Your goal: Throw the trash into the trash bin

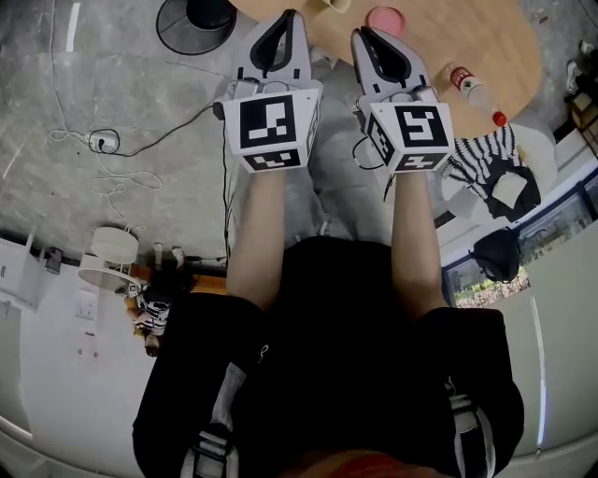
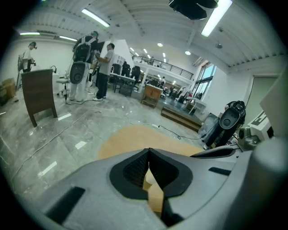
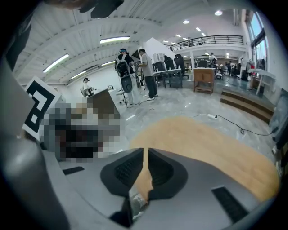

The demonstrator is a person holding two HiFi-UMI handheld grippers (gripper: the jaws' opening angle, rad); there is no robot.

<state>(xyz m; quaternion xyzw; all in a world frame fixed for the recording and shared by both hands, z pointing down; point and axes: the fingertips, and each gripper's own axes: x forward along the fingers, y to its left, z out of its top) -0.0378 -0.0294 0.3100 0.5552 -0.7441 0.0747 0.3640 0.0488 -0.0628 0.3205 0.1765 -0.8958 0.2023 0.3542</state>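
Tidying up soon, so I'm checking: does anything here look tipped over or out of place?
A bottle lies on its side near the edge of the table, not upright. Nothing looks spilled.

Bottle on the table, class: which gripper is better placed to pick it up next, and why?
Right, probably. The right gripper is on the side where the bottle lies, at the table's right edge; the left gripper would have to cross over. Both have jaws shut and empty.

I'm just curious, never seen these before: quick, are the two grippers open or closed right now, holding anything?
Left gripper: jaws closed, nothing held.
Right gripper: jaws closed, nothing held.
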